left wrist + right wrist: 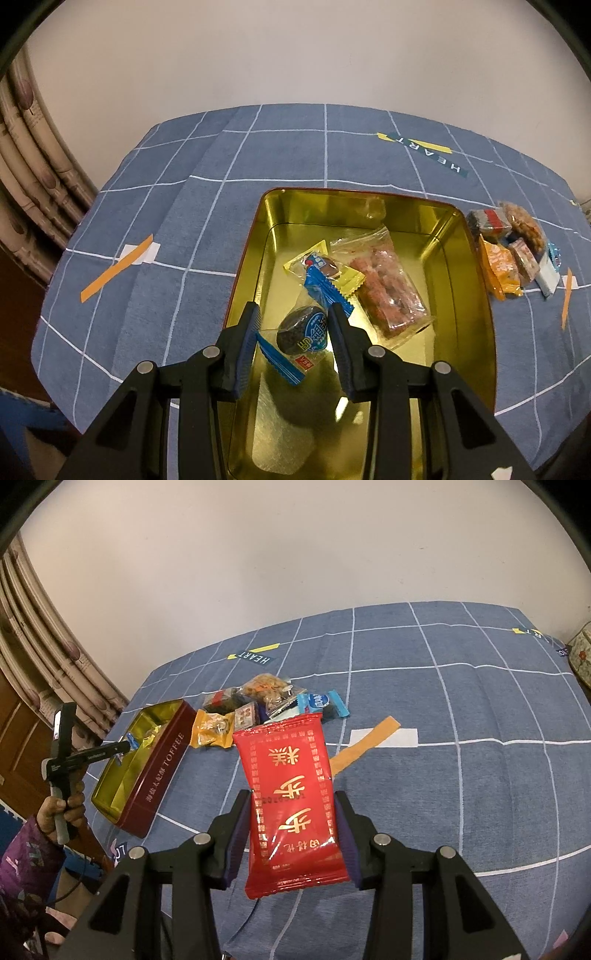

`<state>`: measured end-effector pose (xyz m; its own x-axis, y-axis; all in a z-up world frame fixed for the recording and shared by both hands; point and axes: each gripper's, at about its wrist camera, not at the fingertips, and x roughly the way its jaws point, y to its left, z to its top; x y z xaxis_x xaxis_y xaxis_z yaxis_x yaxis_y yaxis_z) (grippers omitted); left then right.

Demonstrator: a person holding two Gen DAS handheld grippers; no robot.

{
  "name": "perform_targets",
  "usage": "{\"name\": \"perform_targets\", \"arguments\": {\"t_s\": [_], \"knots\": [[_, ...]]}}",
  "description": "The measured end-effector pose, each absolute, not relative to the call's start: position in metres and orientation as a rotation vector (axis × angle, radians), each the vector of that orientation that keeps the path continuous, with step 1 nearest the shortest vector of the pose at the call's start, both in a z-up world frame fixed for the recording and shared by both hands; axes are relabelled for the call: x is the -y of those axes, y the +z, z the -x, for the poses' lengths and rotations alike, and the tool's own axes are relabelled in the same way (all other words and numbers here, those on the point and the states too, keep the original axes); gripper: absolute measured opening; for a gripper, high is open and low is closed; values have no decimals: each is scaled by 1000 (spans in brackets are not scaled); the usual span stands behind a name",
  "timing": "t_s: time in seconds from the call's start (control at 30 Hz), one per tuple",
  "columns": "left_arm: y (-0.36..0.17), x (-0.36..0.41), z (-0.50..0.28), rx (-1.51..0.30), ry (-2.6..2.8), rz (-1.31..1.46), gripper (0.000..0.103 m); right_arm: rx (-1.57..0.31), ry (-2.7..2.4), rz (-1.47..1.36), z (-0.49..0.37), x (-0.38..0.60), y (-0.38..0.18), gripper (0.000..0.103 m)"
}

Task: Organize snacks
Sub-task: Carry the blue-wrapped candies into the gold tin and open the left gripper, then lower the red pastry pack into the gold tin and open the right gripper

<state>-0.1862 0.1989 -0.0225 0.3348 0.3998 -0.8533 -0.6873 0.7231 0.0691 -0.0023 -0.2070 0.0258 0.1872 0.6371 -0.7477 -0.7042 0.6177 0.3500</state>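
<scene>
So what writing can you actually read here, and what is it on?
"HEART": printed tag on the blue checked cloth.
"TOFFEE": side of the red tin; the Chinese characters beside it are too small.
Red packet in the right gripper: gold Chinese characters, upside down.
Snack pile: labels too blurred.

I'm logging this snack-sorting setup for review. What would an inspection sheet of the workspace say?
Surface: blue grid-pattern cloth with orange tape strips.
Job's things: open tin, gold inside, holding a clear pack of reddish snacks, a yellow-edged candy and a blue-wrapped dark round snack; red packet; pile of loose snacks beside the tin.
Clutter: nothing seen.
Grippers: left claw over the tin, open around the dark snack; right claw shut on the red packet, held above the cloth.
Cables: dark cord below the person's hand.
Surroundings: plain wall, curtain, wooden door at left.
</scene>
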Motion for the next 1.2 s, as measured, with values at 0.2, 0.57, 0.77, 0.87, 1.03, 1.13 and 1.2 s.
{"name": "perform_targets", "arguments": {"t_s": [0.2,0.57,0.77,0.87,1.03,1.13,1.2], "knots": [[-22,-198,187,-1000,744,319,39,-1010,948,77,2,206,26,44],[5,-191,207,-932,778,389,64,-1008,970,67,6,201,30,44],[32,-160,239,-857,842,414,67,-989,1024,70,14,181,41,44],[42,-143,260,-810,868,458,69,-977,1073,63,21,162,52,44],[53,-116,287,-779,923,459,72,-970,1175,66,40,116,67,45],[57,-105,289,-810,936,398,73,-987,1249,52,54,81,72,44],[58,-101,289,-802,954,346,77,-1006,1277,51,61,60,71,44]]}}
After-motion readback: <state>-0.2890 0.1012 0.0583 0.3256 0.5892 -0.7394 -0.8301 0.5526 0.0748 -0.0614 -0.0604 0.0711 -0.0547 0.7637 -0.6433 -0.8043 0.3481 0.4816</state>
